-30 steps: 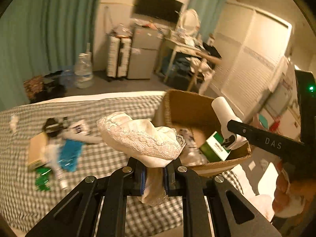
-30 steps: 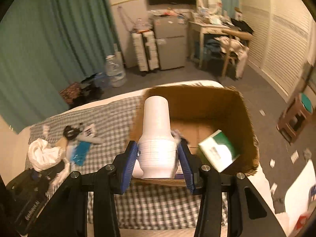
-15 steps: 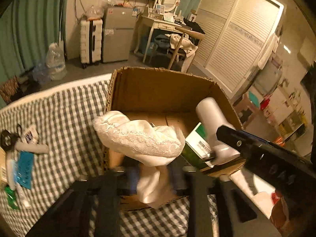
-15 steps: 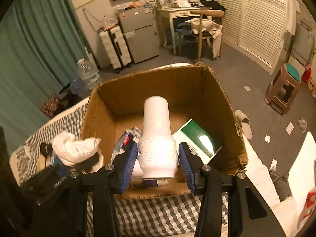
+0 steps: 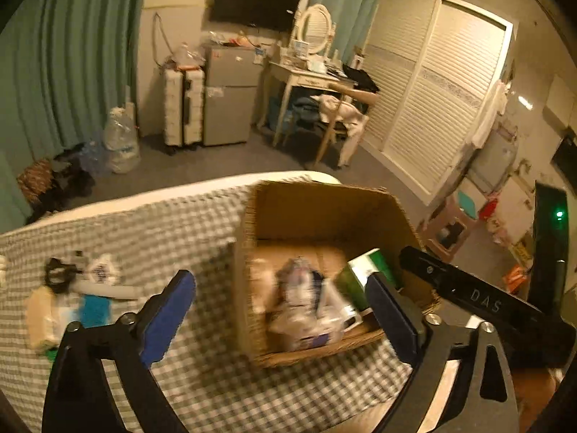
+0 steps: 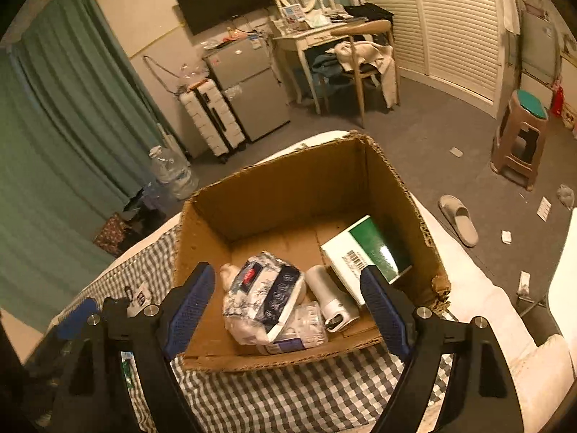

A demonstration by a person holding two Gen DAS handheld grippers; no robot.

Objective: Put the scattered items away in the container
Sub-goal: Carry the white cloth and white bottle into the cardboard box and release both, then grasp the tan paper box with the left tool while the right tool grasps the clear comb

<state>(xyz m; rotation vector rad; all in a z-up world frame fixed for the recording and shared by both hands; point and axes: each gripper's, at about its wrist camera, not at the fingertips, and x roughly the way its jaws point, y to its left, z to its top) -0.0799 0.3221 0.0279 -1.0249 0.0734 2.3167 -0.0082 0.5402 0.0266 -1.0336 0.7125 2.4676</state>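
An open cardboard box (image 6: 295,187) stands on the checked bed cover (image 6: 288,393). Inside lie a white bottle (image 6: 330,297), a green and white carton (image 6: 368,249), a printed soft pack (image 6: 267,288) and a bit of white cloth (image 6: 228,273). My right gripper (image 6: 288,306) is open and empty just above the box's near edge. My left gripper (image 5: 281,310) is open and empty, near the box (image 5: 324,209) on its left side. Several scattered items (image 5: 72,292) lie on the bed to the left; the left wrist view is blurred.
The bed's far edge (image 5: 144,195) drops to a grey floor. Beyond it stand a suitcase (image 5: 182,108), a small fridge (image 5: 227,97), a dressing table with a chair (image 5: 324,83) and a stool (image 6: 523,137). A slipper (image 6: 458,220) lies on the floor.
Both grippers have opened. The white cloth left the left gripper and the white bottle left the right gripper; both now lie in the box. The left gripper has drawn back.
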